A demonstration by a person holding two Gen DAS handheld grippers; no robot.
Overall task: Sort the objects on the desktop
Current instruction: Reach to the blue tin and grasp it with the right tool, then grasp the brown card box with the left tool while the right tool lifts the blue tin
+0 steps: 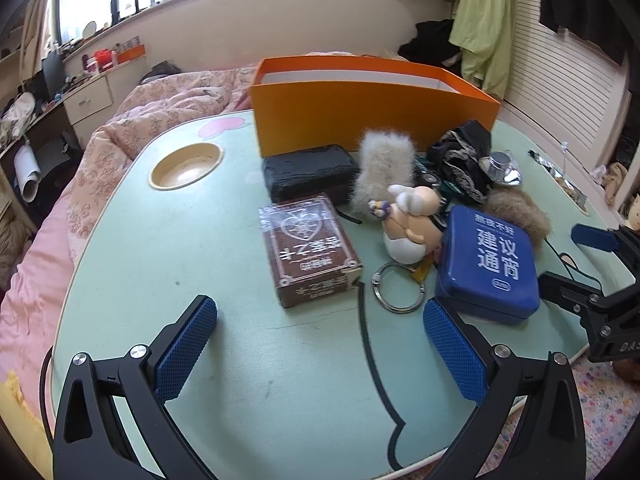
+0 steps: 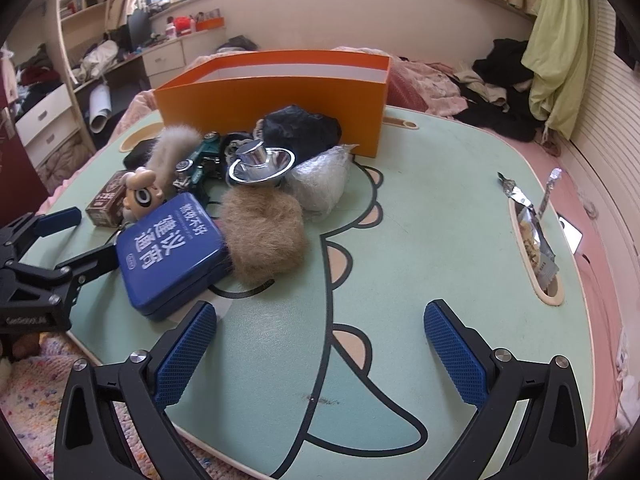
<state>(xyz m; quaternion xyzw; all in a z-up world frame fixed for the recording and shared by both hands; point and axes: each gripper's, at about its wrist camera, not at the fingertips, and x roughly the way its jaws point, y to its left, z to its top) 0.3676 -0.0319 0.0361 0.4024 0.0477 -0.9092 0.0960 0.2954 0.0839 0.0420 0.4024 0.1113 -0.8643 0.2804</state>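
Observation:
A pile of small objects lies on the green lap table point(image 1: 200, 280) in front of an open orange box point(image 1: 360, 108) point(image 2: 280, 96). The pile holds a brown card box point(image 1: 308, 248), a black case point(image 1: 308, 172), a blue tin point(image 1: 488, 264) point(image 2: 172, 252), a doll keychain point(image 1: 412, 224), a grey fur piece point(image 1: 384, 168), a brown fur ball point(image 2: 260, 236), a chrome funnel point(image 2: 260, 164), a green toy car point(image 2: 204, 160) and a bubble-wrapped item point(image 2: 320, 184). My left gripper point(image 1: 320, 352) is open and empty before the card box. My right gripper point(image 2: 320, 356) is open and empty near the tin.
The table has a round cup recess point(image 1: 186, 166) at its left and a slot with a snack packet point(image 2: 536, 240) at its right. A bed with pink bedding point(image 1: 160, 108) lies behind the table. A patterned rug point(image 2: 32, 392) lies below the table's front edge.

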